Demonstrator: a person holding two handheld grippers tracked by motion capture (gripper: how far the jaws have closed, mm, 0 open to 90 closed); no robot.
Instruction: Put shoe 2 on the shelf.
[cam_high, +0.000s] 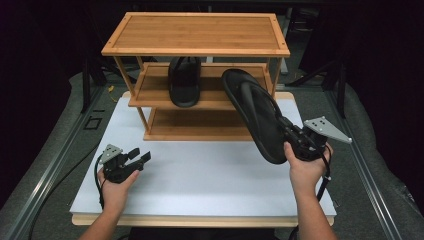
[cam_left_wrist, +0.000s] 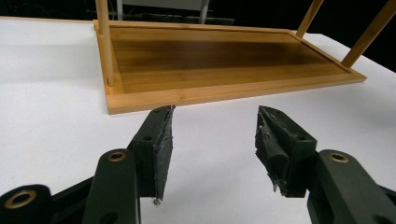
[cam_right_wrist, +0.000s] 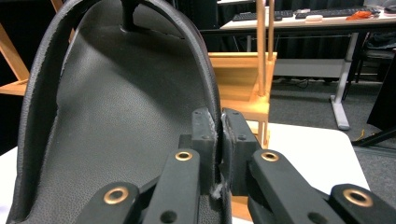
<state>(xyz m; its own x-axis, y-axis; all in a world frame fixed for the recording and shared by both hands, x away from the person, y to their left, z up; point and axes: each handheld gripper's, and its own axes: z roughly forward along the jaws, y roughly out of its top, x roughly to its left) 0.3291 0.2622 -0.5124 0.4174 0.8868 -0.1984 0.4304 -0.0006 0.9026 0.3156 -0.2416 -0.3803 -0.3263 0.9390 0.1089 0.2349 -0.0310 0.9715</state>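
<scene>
- One black flip-flop (cam_high: 184, 82) already lies on the middle shelf (cam_high: 150, 95) of the bamboo shoe rack (cam_high: 196, 32), left of centre, heel toward the near edge.
- The second flip-flop (cam_high: 257, 117) is in the air at the right, in front of the rack's right half. The right gripper (cam_high: 295, 137) has its jaws clamped together on the sandal's heel rim; in the right gripper view the sole (cam_right_wrist: 116, 116) rises tilted above the pinching jaws.
- The left gripper (cam_high: 140, 159) hangs low over the near left of the white bench (cam_high: 200, 175), jaws apart with nothing between them, facing the bottom shelf (cam_left_wrist: 224, 60), which is bare.
- Judged from this, the job is about half done: one sandal stowed, its mate lifted but not yet placed.
- Open room: the right half of the middle shelf beside the first sandal is free, and so is the whole bottom shelf and the top shelf.
- Edges to mind: the middle shelf sits under the top board, so the gap is low, and the right front post (cam_high: 274, 75) stands just beside the held sandal's toe. The toe would likely need to level out and slip in left of that post without knocking the stowed sandal.
- The bench in front of the rack is bare, so the approach from the near side is unobstructed.
</scene>
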